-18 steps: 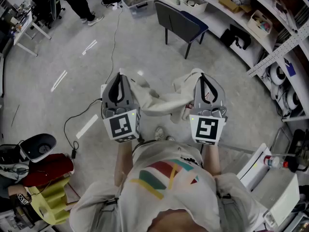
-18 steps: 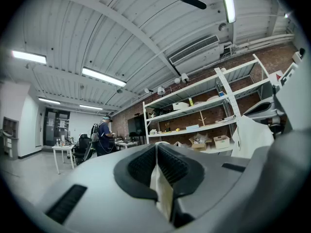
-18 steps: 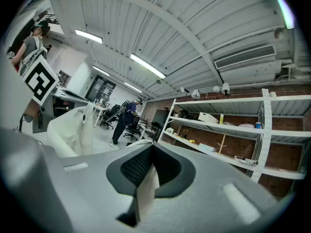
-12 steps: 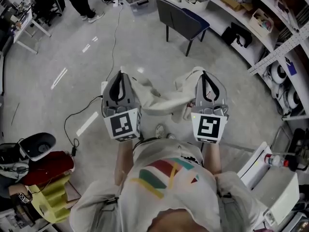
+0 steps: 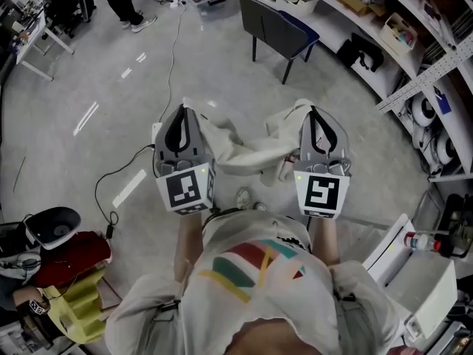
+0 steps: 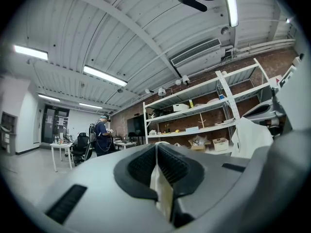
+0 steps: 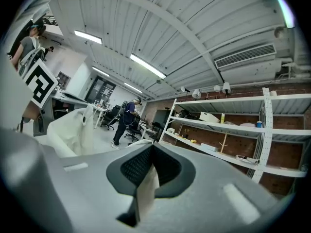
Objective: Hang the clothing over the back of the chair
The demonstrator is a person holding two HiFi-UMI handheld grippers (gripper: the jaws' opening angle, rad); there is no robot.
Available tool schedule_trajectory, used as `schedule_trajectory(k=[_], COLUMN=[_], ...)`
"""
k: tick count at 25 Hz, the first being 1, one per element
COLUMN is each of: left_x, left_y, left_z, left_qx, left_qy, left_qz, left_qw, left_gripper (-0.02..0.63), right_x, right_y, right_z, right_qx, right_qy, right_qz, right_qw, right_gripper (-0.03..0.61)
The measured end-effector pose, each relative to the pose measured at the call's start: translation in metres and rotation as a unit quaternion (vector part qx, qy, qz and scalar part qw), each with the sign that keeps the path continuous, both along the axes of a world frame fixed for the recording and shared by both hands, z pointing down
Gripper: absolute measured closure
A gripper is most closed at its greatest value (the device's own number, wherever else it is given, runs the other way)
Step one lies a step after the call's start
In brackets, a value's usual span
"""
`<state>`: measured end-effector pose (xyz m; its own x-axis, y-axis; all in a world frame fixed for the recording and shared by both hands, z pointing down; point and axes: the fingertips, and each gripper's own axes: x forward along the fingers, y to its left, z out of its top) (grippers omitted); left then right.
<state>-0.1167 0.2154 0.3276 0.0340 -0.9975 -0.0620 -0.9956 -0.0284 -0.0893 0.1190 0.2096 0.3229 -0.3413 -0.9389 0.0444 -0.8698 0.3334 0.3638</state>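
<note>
A cream-white garment point(image 5: 247, 154) hangs stretched between my two grippers at chest height above the floor. My left gripper point(image 5: 183, 117) is shut on its left edge, and a fold of cloth point(image 6: 159, 178) shows pinched between the dark pads. My right gripper point(image 5: 316, 115) is shut on the right edge, with a strip of fabric point(image 7: 148, 186) caught in its jaws. The chair point(image 5: 277, 29), dark with a blue seat, stands some way ahead on the floor with its back facing me. The garment does not touch it.
Shelves point(image 5: 384, 28) with boxes run along the right side. A black cable point(image 5: 122, 177) trails over the floor at left. A person point(image 5: 122, 2) stands far ahead left beside a white table point(image 5: 37, 43). A white cabinet point(image 5: 414, 279) is at my right, and red and yellow items point(image 5: 70, 272) at my left.
Both grippers keep the same hold on the garment. The view has shifted slightly, and the chair sits a little higher in the frame.
</note>
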Motion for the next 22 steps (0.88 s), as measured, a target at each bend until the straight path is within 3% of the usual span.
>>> schedule_trajectory(k=[12, 22], left_x=[-0.044, -0.056], left_y=[-0.007, -0.037], left_z=[0.002, 0.0], left_qx=[0.014, 0.025], left_qy=[0.021, 0.031], left_qz=[0.005, 0.001], left_qw=[0.9997, 0.9992], left_gripper=[0.592, 0.592], right_x=[-0.037, -0.035], right_y=[0.002, -0.024], right_z=[-0.001, -0.004], right_qx=[0.012, 0.02], right_qy=[0.022, 0.021], right_qz=[-0.006, 0.006], right_qw=[1.0, 1.0], right_gripper=[0.571, 0.571])
